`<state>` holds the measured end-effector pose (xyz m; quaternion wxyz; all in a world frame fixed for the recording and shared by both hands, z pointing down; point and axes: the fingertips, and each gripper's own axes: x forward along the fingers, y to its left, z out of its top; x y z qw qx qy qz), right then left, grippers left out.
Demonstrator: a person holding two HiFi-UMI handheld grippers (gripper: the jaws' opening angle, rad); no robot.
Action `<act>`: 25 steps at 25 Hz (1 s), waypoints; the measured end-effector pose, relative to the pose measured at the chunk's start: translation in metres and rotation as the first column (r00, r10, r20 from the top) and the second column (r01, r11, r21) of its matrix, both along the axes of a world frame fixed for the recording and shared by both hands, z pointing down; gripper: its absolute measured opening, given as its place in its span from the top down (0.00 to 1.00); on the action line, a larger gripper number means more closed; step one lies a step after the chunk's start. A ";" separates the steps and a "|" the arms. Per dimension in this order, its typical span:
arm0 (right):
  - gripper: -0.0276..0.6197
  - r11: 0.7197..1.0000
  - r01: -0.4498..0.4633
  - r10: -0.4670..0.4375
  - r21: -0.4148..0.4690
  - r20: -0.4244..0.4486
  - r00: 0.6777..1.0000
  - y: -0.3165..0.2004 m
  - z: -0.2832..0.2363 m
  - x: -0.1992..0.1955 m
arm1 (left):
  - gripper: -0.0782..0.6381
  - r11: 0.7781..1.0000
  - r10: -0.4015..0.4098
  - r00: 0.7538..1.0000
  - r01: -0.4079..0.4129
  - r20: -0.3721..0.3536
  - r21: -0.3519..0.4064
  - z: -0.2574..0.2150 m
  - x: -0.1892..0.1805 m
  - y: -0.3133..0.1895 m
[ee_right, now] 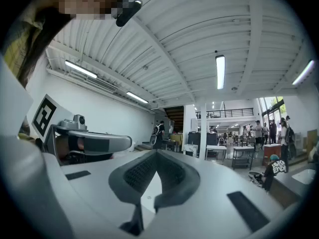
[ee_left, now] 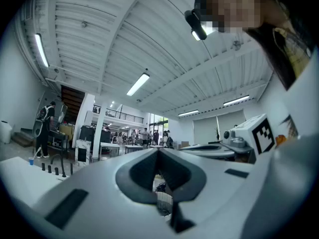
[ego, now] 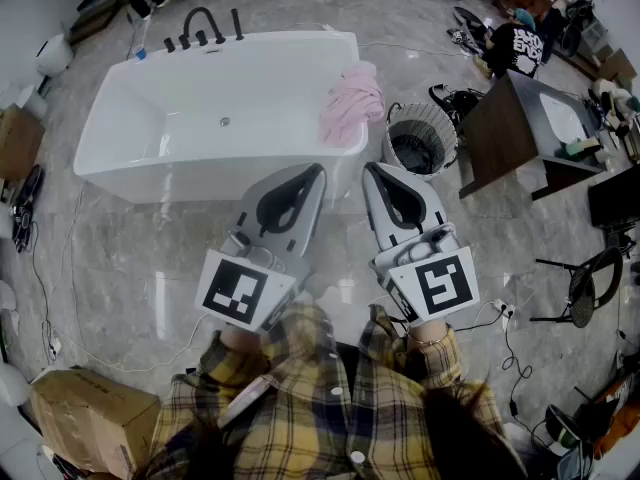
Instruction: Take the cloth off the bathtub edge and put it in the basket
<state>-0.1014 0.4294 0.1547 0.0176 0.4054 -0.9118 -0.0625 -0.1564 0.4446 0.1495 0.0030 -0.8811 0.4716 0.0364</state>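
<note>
A pink cloth (ego: 352, 102) hangs over the right end rim of the white bathtub (ego: 120, 118). Just right of the tub stands a round wire basket (ego: 420, 140) with a dark inside; a bit of it shows between the jaws as basket (ee_left: 163, 203). My left gripper (ego: 318, 168) and right gripper (ego: 370, 168) are held side by side, level, in front of the tub's near wall, short of the cloth. Both are shut with nothing between the jaws. In the gripper views the left gripper (ee_left: 158, 150) and right gripper (ee_right: 157, 153) tips meet.
Black taps (ego: 205, 30) stand at the tub's far rim. A dark cabinet with a sink (ego: 520, 133) is right of the basket. A cardboard box (ego: 90, 418) lies at lower left, cables run over the marble floor, and people (ego: 515, 43) are in the far right corner.
</note>
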 end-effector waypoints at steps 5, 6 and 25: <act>0.93 1.000 -0.022 0.022 0.014 0.003 1.000 -0.005 -0.003 0.011 | 0.87 1.000 -0.008 1.000 0.008 -0.004 0.000 -0.002 0.005 -0.004; 0.93 1.000 -0.026 0.026 0.013 0.006 1.000 -0.007 -0.003 0.013 | 0.87 1.000 -0.010 1.000 0.010 -0.005 0.001 -0.002 0.006 -0.006; 0.93 1.000 0.011 -0.010 -0.007 0.021 1.000 -0.030 0.011 0.031 | 0.87 0.990 -0.131 0.991 0.131 0.005 0.052 -0.002 -0.014 -0.030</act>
